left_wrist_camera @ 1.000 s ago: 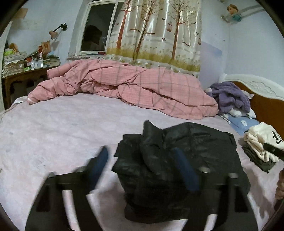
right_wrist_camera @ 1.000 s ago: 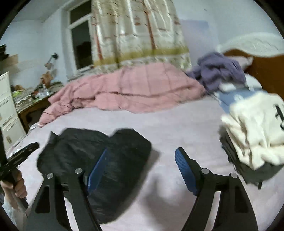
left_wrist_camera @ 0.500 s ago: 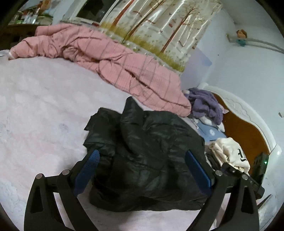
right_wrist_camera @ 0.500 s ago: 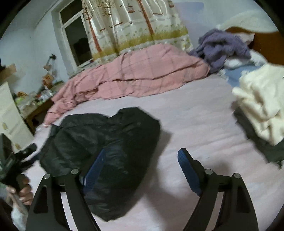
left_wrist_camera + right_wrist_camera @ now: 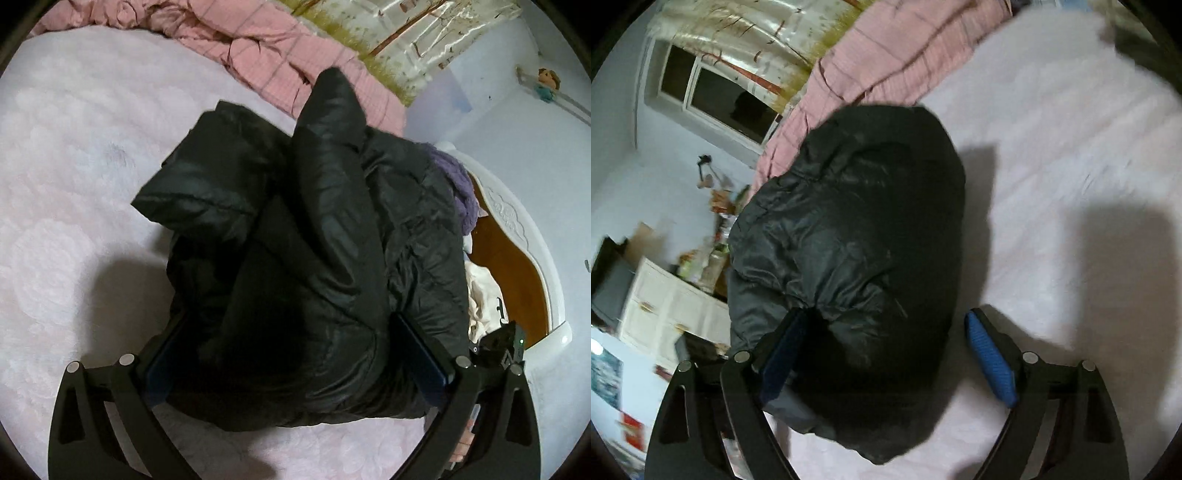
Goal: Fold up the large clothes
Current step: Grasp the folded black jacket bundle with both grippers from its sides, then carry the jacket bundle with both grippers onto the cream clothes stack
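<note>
A black puffer jacket lies bundled on the pale pink bed sheet, one sleeve draped over its top. My left gripper straddles the bundle's near end. Its jaws are opening, the jacket fills the gap between them, and the blue pads sit at its sides. From the other side, my right gripper is also over the jacket with jaws opening. Its left pad lies against the fabric. The right pad stands clear of it above the sheet.
A pink checked quilt is heaped along the far side under the curtain. A purple garment, folded cream clothes and the wooden headboard lie to the right. A white drawer unit stands beside the bed.
Both grippers have sunk toward the jacket and rolled, so the room looks tilted. Their jaws have spread wider and now straddle the bundle, which fills most of each view.
</note>
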`<move>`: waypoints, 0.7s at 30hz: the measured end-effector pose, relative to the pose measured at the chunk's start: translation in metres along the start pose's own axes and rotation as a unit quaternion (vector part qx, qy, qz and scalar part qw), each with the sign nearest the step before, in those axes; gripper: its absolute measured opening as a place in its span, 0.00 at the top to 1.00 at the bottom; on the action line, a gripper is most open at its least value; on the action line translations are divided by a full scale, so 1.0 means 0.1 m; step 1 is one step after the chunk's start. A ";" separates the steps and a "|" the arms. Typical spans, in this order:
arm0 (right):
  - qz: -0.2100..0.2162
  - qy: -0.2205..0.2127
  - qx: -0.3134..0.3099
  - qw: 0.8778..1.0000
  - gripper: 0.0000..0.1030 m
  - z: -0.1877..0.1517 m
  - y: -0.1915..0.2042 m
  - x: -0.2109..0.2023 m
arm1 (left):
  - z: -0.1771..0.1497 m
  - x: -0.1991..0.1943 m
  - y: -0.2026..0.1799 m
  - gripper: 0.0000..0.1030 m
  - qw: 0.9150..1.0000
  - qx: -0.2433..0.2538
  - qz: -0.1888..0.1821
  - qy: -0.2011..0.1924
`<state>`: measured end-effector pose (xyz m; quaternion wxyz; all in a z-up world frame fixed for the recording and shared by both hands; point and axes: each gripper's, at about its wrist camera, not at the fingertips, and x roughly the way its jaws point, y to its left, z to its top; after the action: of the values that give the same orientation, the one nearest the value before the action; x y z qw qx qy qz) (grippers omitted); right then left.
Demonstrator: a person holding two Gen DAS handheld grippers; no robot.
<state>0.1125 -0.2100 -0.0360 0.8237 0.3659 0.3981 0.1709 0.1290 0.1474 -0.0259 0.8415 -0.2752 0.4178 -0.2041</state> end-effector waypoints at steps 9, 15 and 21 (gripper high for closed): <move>0.026 0.019 -0.052 0.998 0.57 -0.02 0.19 0.21 | -0.04 -0.08 -0.19 0.55 1.000 0.020 0.001 0.013; -0.055 -0.011 -0.142 0.988 0.62 0.01 0.57 0.03 | -0.12 -0.32 -0.79 0.72 0.993 0.110 -0.019 -0.043; -0.091 -0.094 -0.204 0.970 0.63 0.30 0.90 -0.82 | -0.07 -0.34 -1.61 0.73 0.979 0.172 -0.075 -0.079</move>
<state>0.0861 -0.2105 0.0861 0.9268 0.1669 0.3069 0.1380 0.0858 0.0422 0.0928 0.8889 -0.1721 0.2869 -0.3129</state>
